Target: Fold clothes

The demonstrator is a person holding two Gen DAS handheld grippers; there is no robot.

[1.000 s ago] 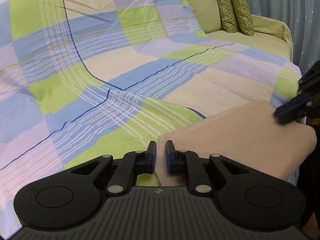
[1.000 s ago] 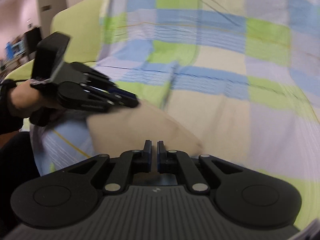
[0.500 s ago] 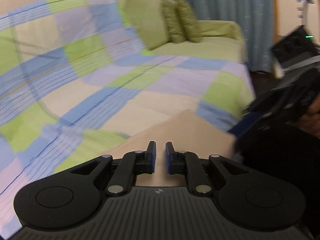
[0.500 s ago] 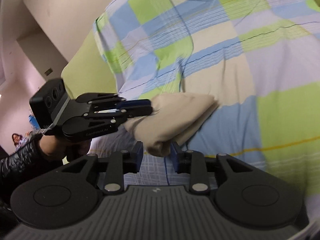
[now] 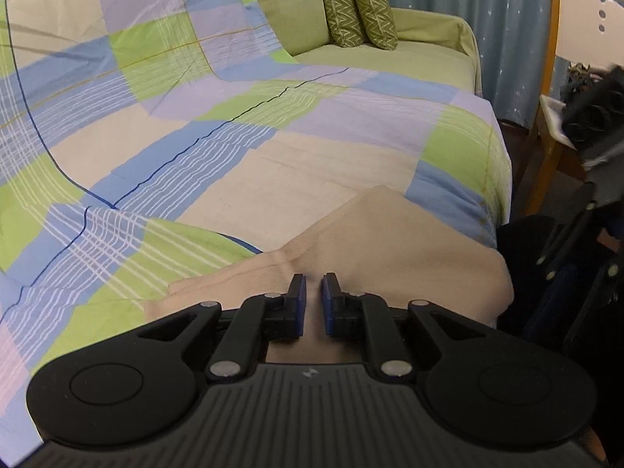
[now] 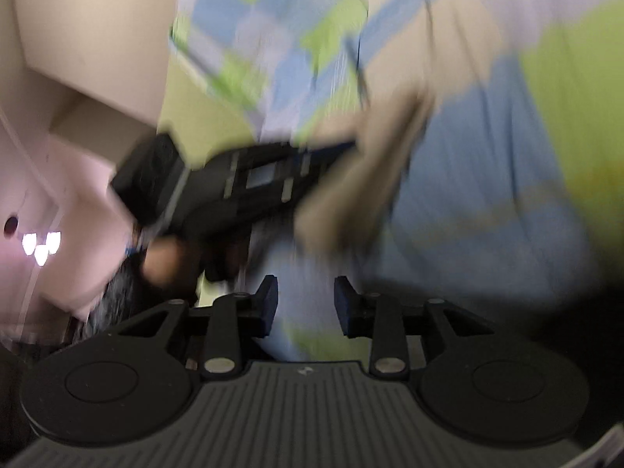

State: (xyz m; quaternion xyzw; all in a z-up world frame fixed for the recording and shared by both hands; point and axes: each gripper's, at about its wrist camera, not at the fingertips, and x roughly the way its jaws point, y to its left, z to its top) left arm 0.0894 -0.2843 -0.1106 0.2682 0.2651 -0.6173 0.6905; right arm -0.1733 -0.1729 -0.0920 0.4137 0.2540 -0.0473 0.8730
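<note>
The folded beige garment (image 5: pixel 390 249) is seen at lower centre on the checked sheet (image 5: pixel 273 124) covering the sofa, pinched by the nearly closed left tool (image 5: pixel 313 290), while the right tool (image 6: pixel 306 292) is held apart and empty at the blurred frame's bottom.
</note>
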